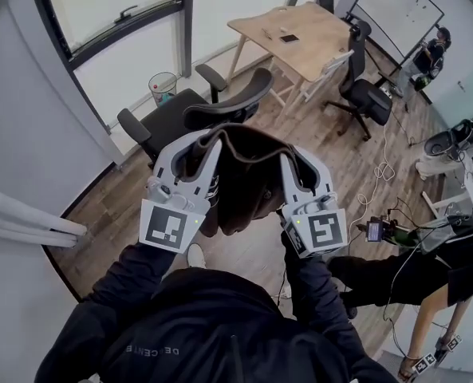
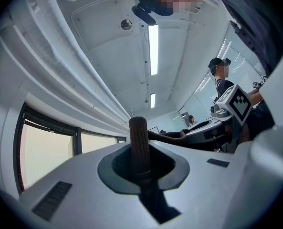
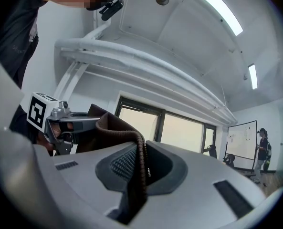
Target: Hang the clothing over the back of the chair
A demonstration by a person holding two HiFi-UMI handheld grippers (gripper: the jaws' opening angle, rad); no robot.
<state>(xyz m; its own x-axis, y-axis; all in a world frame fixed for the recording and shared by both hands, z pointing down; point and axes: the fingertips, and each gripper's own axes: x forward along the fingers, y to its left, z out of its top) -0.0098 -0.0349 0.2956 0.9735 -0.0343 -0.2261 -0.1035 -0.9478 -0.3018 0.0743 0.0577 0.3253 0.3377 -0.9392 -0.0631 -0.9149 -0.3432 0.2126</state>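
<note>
Left tool (image 1: 200, 138) and right tool (image 1: 297, 155) each pinch the ribbed edge of the limp, likely light clothing (image 1: 242, 186), probably a sound hold.

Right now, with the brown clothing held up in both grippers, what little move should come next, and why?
Probably carry the brown garment forward until it hangs above the chair's backrest, keeping both grips shut. The left gripper and right gripper each pinch its ribbed edge, and the backrest sits just ahead, with nothing draped on it yet.

Windows (image 1: 108, 6) and ceiling strips (image 2: 153, 49) light brightly; edges bend, fisheye.
</note>
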